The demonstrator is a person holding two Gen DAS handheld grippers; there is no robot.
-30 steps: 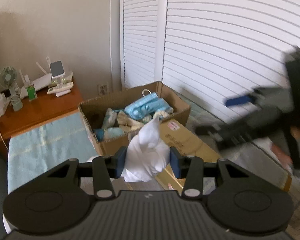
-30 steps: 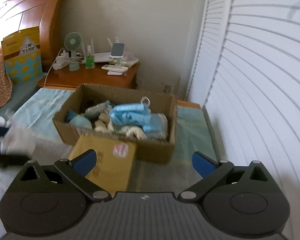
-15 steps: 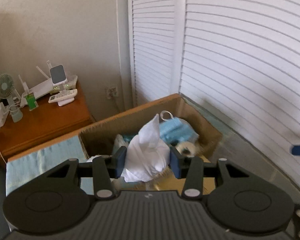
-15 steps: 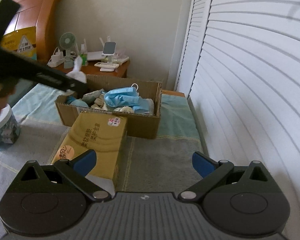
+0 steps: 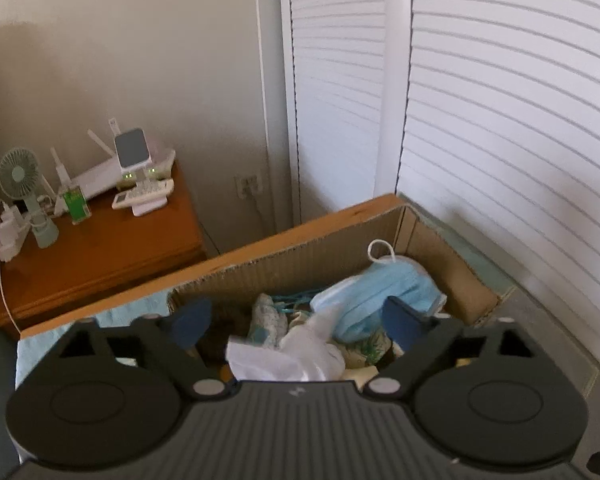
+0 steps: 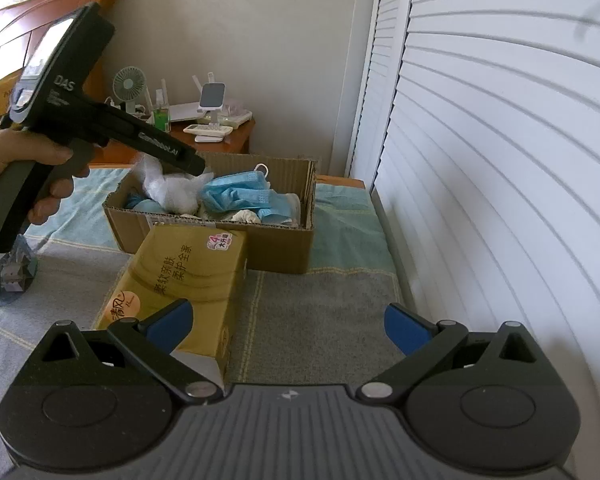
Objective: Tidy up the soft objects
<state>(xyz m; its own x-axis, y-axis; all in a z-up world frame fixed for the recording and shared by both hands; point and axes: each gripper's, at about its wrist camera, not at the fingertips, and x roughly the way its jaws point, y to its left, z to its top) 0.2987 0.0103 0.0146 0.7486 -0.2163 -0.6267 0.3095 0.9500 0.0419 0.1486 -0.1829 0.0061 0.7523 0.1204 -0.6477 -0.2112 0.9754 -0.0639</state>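
Left gripper now spread wide above the cardboard box, blue pads well apart, nothing between them; half a second ago clamped on the white plastic bag, now let go. Bag crumpled on top of the pile inside the box, just beside the blue face masks and a pale printed cloth item; blur in the left wrist view suggests motion at release, so hard to tell whether fully settled. From the right wrist view, the same left gripper poised over the near-left part of the cardboard box, gripped in a bare hand, with the white plastic bag heaped under its tip and the blue face masks to its right. Right gripper also opened wide and empty, hanging back above the grey-and-teal bed cover, next to the yellow tissue pack lying against the box front. A clear container of small items at the far left edge, contents too blurred to name. Wooden nightstand with a small fan beyond the box, not involved. Judged: one more soft thing delivered; the tissue pack probably a candidate for sorting next, being closest to the idle right gripper. Box looks fairly full, so some risk of light items sliding over the rim.
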